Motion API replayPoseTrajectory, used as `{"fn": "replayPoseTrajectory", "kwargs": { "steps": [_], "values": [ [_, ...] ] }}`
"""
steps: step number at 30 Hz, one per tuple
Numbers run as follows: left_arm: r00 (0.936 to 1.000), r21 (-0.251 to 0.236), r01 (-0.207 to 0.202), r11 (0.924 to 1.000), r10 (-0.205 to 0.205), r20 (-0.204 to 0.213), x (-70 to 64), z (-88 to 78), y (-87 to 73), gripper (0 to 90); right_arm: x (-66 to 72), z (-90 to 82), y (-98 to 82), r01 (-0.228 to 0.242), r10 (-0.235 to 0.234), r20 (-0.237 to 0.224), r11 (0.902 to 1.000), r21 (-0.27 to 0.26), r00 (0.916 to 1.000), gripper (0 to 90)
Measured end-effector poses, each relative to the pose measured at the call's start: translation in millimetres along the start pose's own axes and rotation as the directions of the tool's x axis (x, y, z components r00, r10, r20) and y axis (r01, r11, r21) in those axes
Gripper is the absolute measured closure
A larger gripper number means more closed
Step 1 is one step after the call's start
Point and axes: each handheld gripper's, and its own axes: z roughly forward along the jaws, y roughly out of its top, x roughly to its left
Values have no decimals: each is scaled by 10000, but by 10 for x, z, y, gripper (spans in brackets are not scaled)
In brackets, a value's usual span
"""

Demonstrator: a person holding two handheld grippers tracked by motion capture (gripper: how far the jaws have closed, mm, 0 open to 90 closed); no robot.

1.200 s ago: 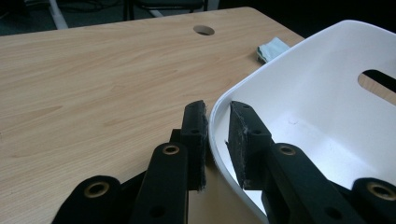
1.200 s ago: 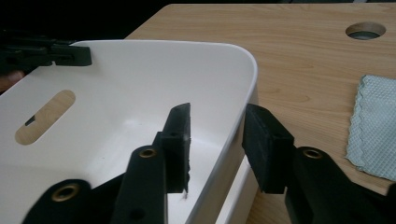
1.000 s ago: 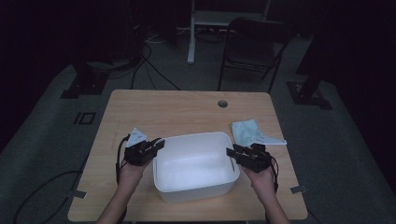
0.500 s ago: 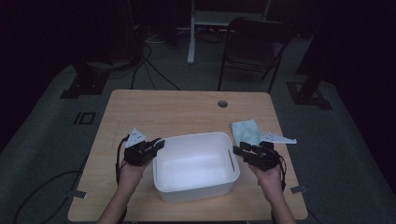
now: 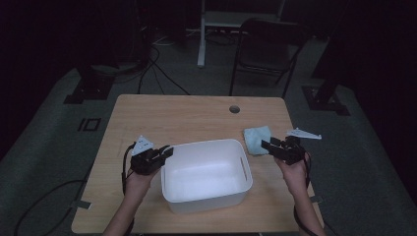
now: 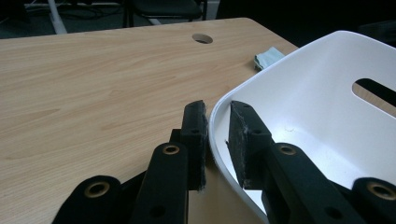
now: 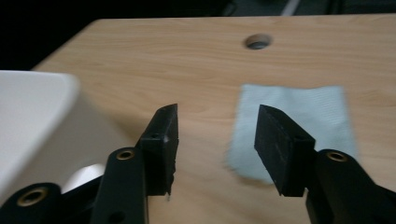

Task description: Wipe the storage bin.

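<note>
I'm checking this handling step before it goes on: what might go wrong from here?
The left hand-held gripper pinches just the thin rim of the white tub; one-sided, it may tip or slip. The right hand-held gripper, jaws just opening with nothing between them, faces the flat blue cloth and may only push it.

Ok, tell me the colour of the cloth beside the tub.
Pale blue-green cloth, clearest in the right gripper view.

Right tool (image 5: 268,145) off tub (image 5: 206,173) rim – jaws opening, toward cloth (image 5: 258,138)
</note>
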Motion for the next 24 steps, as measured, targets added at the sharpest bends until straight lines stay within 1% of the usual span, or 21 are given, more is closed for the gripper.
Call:
{"fn": "replayPoseTrajectory", "kwargs": {
  "steps": [1,2,3,5,6,7,8,9,11,12,14,16,18,19,21,24],
  "values": [
    [10000,5,5,10000,-5,-7,0,-1,-1,763,-106,86,4,-171,171,23,9998,44,9999,467],
    [10000,3,5,10000,-5,-10,0,-1,-1,763,-158,130,2,-296,295,159,9995,58,9994,467],
    [10000,-5,12,10000,-12,-15,-2,-1,-1,763,-182,153,0,-332,330,245,9994,59,9992,464],
    [10000,-10,24,10000,-24,-18,-3,1,-1,763,-269,262,-13,-422,413,487,9990,173,9980,460],
    [10000,-14,36,10000,-36,0,-1,2,-1,763,-303,326,-20,-392,371,706,9988,284,9968,459],
    [10000,-12,37,10000,-37,11,1,3,0,763,-318,369,-23,-315,282,809,9987,399,9963,460],
    [10000,-10,35,10000,-35,4,0,4,1,763,-338,429,-29,-183,127,1078,9985,519,9941,460],
    [10000,-21,61,10000,-61,7,0,5,0,763,-362,486,-38,-199,123,1284,9981,580,9916,460],
    [10000,-26,87,10000,-87,25,2,6,-2,762,-425,580,-49,-467,385,1196,9967,665,9921,460],
    [10000,-33,83,10000,-83,18,0,6,-1,762,-449,635,-52,-517,427,1319,9965,659,9903,460],
    [10000,-32,88,10000,-88,19,1,7,-1,762,-481,723,-47,-550,452,1291,9958,727,9906,461],
    [10000,-22,83,10000,-83,49,3,10,1,762,-483,812,-29,-355,211,1510,9950,934,9883,467],
    [10000,-8,59,10000,-59,79,6,13,4,761,-485,845,-21,-369,216,1496,9943,1004,9885,467],
    [10000,-4,68,10000,-68,71,4,15,5,762,-488,946,-3,-273,75,1610,9923,1209,9869,456],
    [9999,-9,79,10000,-79,66,3,17,6,761,-501,1021,5,-361,154,1633,9915,1247,9865,418],
    [9999,-17,96,10000,-96,93,7,19,5,761,-525,1116,6,-206,-57,1897,9905,1363,9818,394]
  ]
}}
